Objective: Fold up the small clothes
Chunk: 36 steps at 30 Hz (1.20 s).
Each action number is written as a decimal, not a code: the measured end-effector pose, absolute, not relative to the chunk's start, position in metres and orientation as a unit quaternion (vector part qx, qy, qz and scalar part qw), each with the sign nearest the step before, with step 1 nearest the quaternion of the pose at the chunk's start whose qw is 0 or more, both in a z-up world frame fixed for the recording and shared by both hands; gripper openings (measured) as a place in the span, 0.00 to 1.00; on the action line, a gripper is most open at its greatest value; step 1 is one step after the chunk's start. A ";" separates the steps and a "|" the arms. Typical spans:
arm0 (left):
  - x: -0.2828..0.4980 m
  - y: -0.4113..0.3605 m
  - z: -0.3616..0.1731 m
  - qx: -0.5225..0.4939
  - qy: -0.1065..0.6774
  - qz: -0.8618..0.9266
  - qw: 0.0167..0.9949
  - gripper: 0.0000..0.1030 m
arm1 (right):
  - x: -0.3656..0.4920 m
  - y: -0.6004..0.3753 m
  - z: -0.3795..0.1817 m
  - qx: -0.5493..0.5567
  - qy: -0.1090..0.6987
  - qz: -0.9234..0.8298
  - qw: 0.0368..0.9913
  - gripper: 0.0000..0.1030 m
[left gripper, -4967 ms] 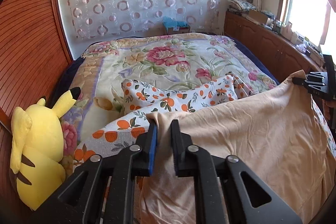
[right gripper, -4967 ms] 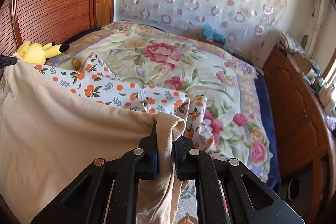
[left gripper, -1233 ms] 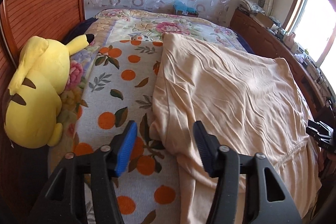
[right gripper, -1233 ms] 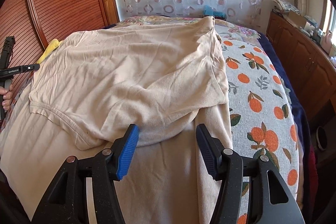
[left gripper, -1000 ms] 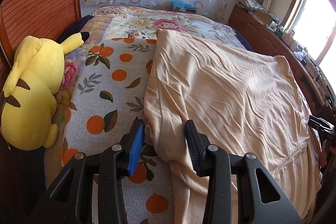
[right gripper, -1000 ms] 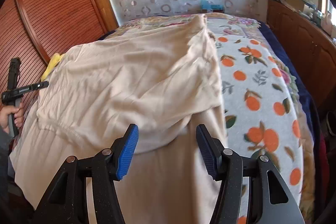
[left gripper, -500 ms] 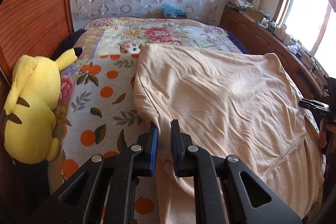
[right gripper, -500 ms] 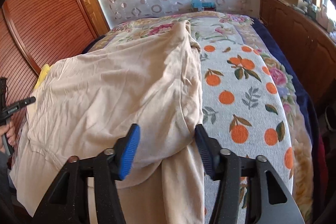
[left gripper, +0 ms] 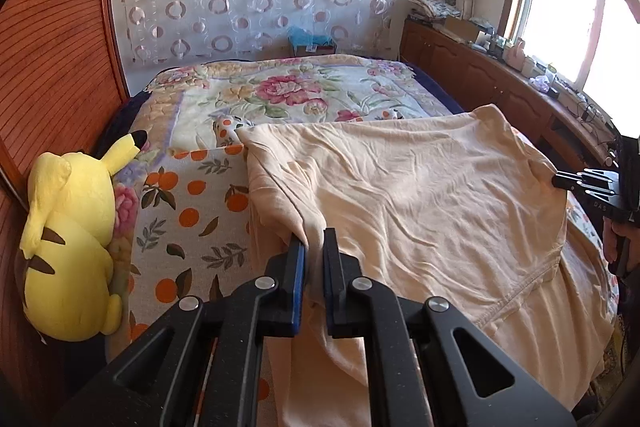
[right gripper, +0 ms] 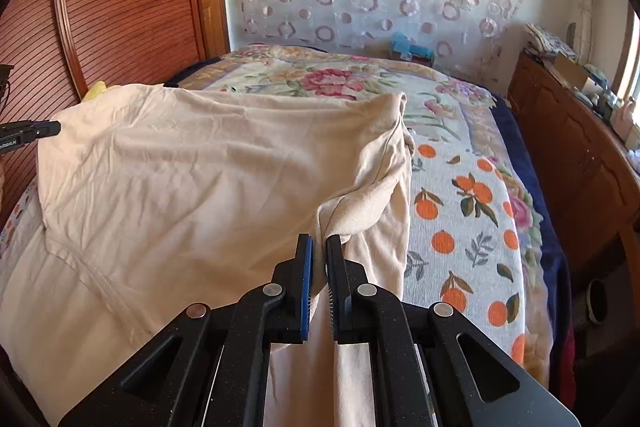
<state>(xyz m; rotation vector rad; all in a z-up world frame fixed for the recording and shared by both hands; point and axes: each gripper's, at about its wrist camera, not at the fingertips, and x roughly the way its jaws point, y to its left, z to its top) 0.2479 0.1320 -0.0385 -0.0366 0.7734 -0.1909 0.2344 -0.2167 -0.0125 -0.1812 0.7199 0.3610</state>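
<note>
On the bed [left gripper: 280, 95], both claws pinch the beige garment [left gripper: 420, 195].

Only part-legible lettering shows: "DAS" on the right tool [left gripper: 600, 195], "Robot.AI" on the left tool [right gripper: 24, 137].

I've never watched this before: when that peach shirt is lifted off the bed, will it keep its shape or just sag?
Probably sag: the peach shirt already drapes in soft wrinkles and bunches into a narrow pleat where the left tongs pinch it. It looks light, since a small pinch in the right tongs raises its edge. It seems unlikely to slip, being clamped between the pads.
</note>
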 end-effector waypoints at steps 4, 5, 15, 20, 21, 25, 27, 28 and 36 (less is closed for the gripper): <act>0.239 0.132 -0.029 -0.020 0.368 -0.104 0.924 0.09 | 0.223 -0.219 -0.006 -0.091 0.337 0.185 0.919 0.07; 0.233 0.132 -0.025 -0.021 0.363 -0.109 0.925 0.08 | 0.219 -0.220 -0.003 -0.092 0.332 0.186 0.920 0.07; 0.177 0.149 0.012 -0.052 0.304 -0.135 0.942 0.08 | 0.168 -0.247 0.017 -0.085 0.286 0.211 0.931 0.06; 0.146 0.146 0.034 -0.045 0.278 -0.148 0.948 0.08 | 0.135 -0.268 0.034 -0.078 0.260 0.222 0.937 0.06; 0.140 0.146 0.037 -0.043 0.275 -0.151 0.949 0.08 | 0.126 -0.273 0.035 -0.078 0.257 0.223 0.937 0.06; 0.109 0.149 0.043 -0.045 0.267 -0.155 0.950 0.08 | 0.093 -0.286 0.038 -0.085 0.257 0.224 0.936 0.06; 0.095 0.154 0.043 -0.050 0.268 -0.154 0.950 0.08 | 0.075 -0.295 0.041 -0.087 0.258 0.226 0.935 0.06; 0.089 0.158 0.041 -0.054 0.271 -0.151 0.949 0.08 | 0.067 -0.299 0.042 -0.087 0.259 0.225 0.935 0.06; 0.087 0.161 -0.063 -0.060 0.381 -0.115 0.916 0.09 | 0.042 -0.309 -0.006 -0.088 0.328 0.214 0.916 0.06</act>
